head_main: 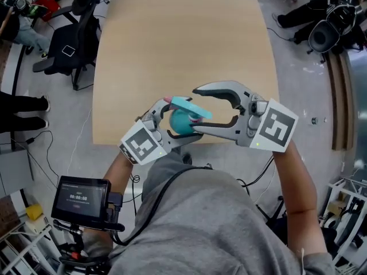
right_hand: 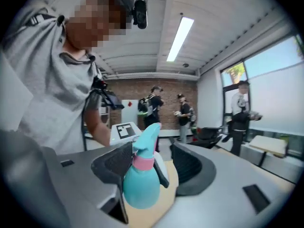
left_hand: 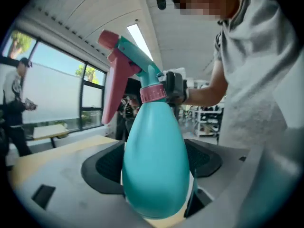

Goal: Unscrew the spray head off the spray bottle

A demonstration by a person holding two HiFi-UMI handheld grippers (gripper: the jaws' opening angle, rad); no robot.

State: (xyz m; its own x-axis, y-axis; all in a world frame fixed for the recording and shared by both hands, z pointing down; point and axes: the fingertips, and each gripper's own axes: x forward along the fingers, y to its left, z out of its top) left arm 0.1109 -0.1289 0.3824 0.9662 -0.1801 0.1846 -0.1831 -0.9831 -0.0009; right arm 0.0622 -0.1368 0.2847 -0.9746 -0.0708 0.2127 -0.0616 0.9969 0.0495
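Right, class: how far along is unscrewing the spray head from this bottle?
Done: the left claw grips the spray bottle by its teal body. In hand: the right claw stands open around the pink collar, not clamping it. Left: the spray head is still on the neck, so gripping and twisting it off remain.

Over the near edge of the bench [head_main: 183,50], the spray bottle [head_main: 182,122] sits between the jaws of the left tool [head_main: 172,125]. Its spray head [head_main: 192,107] lies between the spread jaws of the right tool [head_main: 198,109], to its right. A chair [head_main: 74,44] stands off the bench's far-left corner.
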